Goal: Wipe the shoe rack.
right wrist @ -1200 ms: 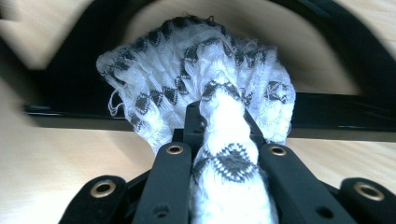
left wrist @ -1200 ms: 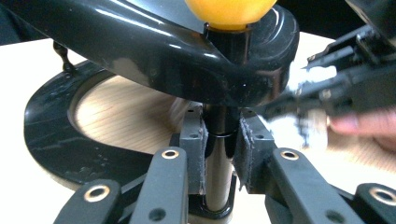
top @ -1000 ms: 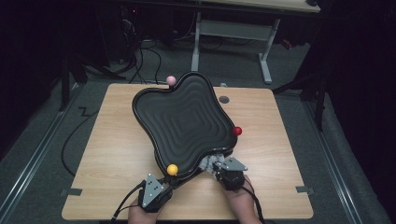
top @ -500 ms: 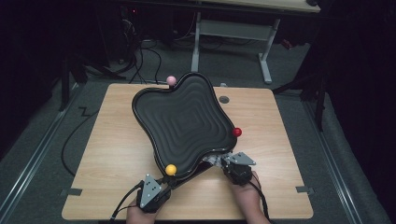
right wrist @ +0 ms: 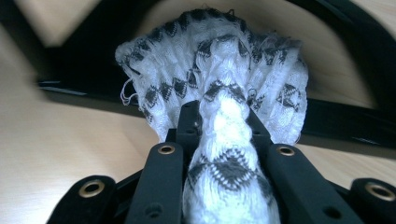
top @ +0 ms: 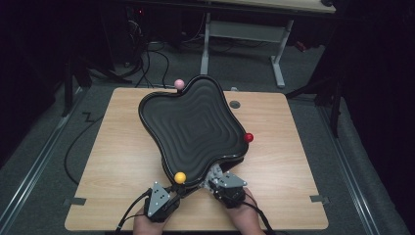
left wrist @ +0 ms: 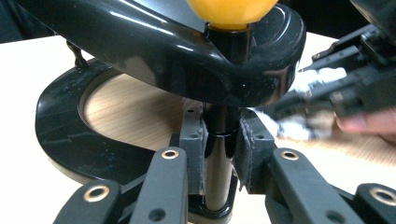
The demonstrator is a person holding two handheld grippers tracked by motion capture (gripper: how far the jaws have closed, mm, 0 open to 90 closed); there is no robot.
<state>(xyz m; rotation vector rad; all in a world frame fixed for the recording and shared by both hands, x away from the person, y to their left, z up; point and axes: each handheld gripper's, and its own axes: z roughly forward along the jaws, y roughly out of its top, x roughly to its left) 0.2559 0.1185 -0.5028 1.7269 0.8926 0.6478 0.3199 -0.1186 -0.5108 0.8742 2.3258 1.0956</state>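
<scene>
The wooden bench (top: pixel 122 147), pale with a straight grain, carries everything; ahead of both tongs on it stands a glossy black tray (top: pixel 193 129) of wavy four-lobed outline, its inside stepped in concentric ripples, raised on slim black posts above a curved black base ring (left wrist: pixel 65 135). Smooth round knobs cap the tray's corners: a pink one (top: pixel 179 84) at the far edge, a red one (top: pixel 248 137) ahead of the right tongs, and an orange one (top: pixel 180 177) right above the left tongs. The left tongs (top: pixel 172 193) are closed on the shiny black post (left wrist: pixel 222 154) under that orange knob, the padded jaws pressing it from both sides. The right tongs (top: pixel 214 177), just beside the left and at the tray's near edge, are clamped on a bunched white knitted cloth (right wrist: pixel 224 116) with a dark diamond pattern, its ruffled end fanning out past the jaws against the black base. No writing can be read anywhere
</scene>
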